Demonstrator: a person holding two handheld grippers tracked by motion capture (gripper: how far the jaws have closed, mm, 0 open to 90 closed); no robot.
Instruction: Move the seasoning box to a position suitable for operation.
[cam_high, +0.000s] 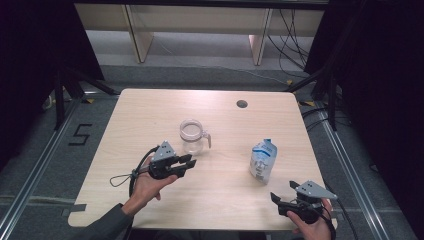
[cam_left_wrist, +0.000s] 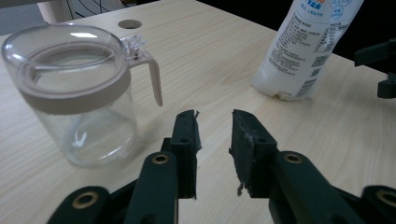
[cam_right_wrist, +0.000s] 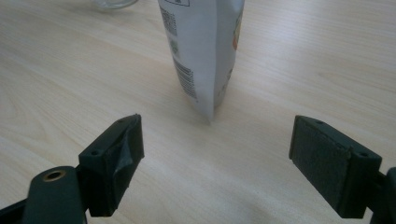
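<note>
1. Grippers sit nearest, at the front edge of the table (cam_high: 130, 107); right gripper (cam_high: 286, 192) at the near right corner, held in a hand (cam_high: 314, 227), jaws spread wide with nothing between them; in the right gripper view (cam_right_wrist: 217, 154) bare wood lies between the two black pads, and the pouch stands just beyond the gap

2. Left gripper (cam_high: 189, 163) sits further in on the left half, held by a hand (cam_high: 147, 187) with a dark sleeve (cam_high: 107, 225) behind it; jaws point toward the table's middle; in the left gripper view (cam_left_wrist: 215, 140) the pads stand close together, a narrow gap, nothing held; a thin cable loop (cam_high: 120, 179) trails off its rear onto the wood

3. Pouch (cam_high: 262, 159): white stand-up refill bag with blue print, upright on the right half, ahead of the right gripper and apart from it; small printed text and a code panel readable in outline in the left gripper view (cam_left_wrist: 308, 46); wording too small to read

4. Jar (cam_high: 192, 136): clear glass with a pale ring lid and a slim handle (cam_high: 206, 139) on its right side; upright near the table's centre, just beyond the left gripper's tips, not touching them; in the left gripper view (cam_left_wrist: 79, 93) it stands to the left of the jaw line

5. Cable hole (cam_high: 242, 104): dark round opening near the far edge, well apart from both objects
</note>
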